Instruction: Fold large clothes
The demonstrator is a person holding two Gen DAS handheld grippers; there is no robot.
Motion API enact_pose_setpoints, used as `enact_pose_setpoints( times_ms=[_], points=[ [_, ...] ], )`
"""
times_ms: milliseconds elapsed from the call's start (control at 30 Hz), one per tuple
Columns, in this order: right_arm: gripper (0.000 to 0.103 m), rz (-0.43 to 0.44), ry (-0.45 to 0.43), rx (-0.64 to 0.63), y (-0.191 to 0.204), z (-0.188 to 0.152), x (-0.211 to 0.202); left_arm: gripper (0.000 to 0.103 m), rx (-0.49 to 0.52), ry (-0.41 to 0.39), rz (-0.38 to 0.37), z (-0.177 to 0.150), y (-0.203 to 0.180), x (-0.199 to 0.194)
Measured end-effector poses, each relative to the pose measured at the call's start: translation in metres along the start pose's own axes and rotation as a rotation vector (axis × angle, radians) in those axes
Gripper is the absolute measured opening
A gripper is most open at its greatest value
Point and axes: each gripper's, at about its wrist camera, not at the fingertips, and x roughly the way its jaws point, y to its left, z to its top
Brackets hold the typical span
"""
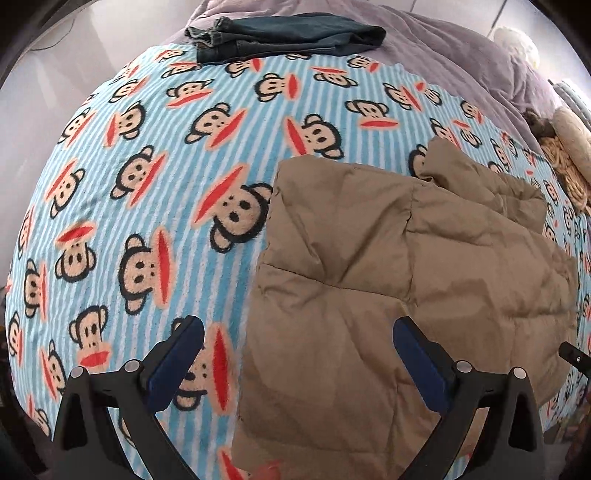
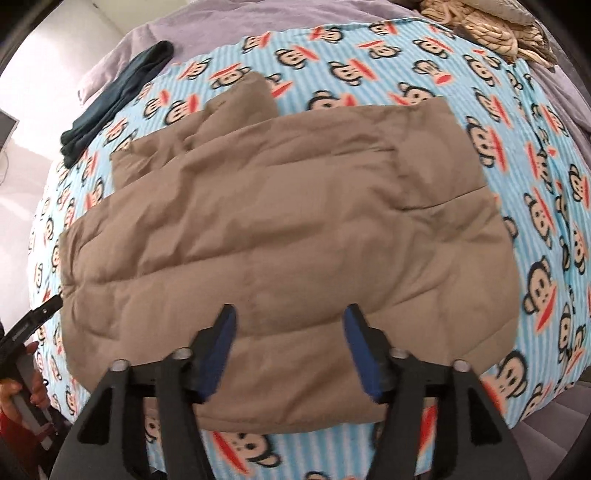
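**Inspector:** Location of the garment?

**Assessor:** The tan quilted jacket (image 2: 280,229) lies flat on the monkey-print blanket (image 2: 535,221) covering the bed, already doubled into a rough rectangle. A narrower padded part, probably a sleeve, pokes out from under its far edge. Folded dark jeans (image 1: 280,37) sit well beyond the jacket's far left corner, and a knitted beige item (image 2: 491,33) beyond its far right corner.

**Inspector:** State of the tongs?

**Assessor:** Both released. The left tongs (image 1: 299,362) stand wide apart, straddling the jacket's left edge: one finger hangs over the blanket, the other over the fabric, nothing pinched. The right tongs (image 2: 290,347) hover over the jacket's near edge, spread, with nothing between the pads.

**Inspector:** Handling character?

**Assessor:** In my judgement light and bulky: padded, soft, springy. The shell looks smooth and may slip. Layers could slide apart or puff back up once let go.

**Inspector:** Recommended hold?

**Assessor:** Take the near edge at its two corners, one tongs each, biting through every layer at a stitched seam where the padding is thinnest. A pinch in mid-panel would likely catch only the top shell.

**Inspector:** Progress?

**Assessor:** Apparently between folds; one more fold toward the far edge seems due.
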Motion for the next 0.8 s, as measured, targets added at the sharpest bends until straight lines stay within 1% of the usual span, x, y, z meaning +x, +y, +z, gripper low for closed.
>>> enact_pose_setpoints(
  times_ms=[33,133,233,333,467,600,667,800],
  points=[
    [0.083,-0.001,-0.003,-0.003,0.004,-0.002,0.000,0.102,0.009,0.000,-0.003,0.000,0.001,0.000],
    [0.083,-0.005,-0.008,-0.021,0.019,-0.011,0.001,0.102,0.031,0.000,-0.011,0.001,0.003,0.002],
    [0.103,-0.007,-0.005,-0.048,0.034,-0.020,0.004,0.102,0.063,0.012,-0.029,0.001,0.005,0.008],
    [0.103,-0.010,-0.005,-0.058,0.044,-0.026,0.006,0.102,0.075,0.027,-0.040,0.001,0.008,0.013],
    [0.103,-0.018,0.044,-0.044,0.054,-0.032,0.014,0.102,0.076,0.024,-0.043,0.000,0.016,0.012],
    [0.103,-0.001,0.087,-0.018,0.059,-0.034,0.021,0.102,0.047,0.042,-0.097,0.001,0.028,0.015],
    [0.103,0.001,0.100,-0.020,0.061,-0.033,0.023,0.102,0.042,0.052,-0.100,0.000,0.029,0.018],
    [0.103,-0.004,0.114,-0.053,0.067,-0.030,0.025,0.102,0.067,0.057,-0.128,-0.001,0.026,0.021]
  ],
)
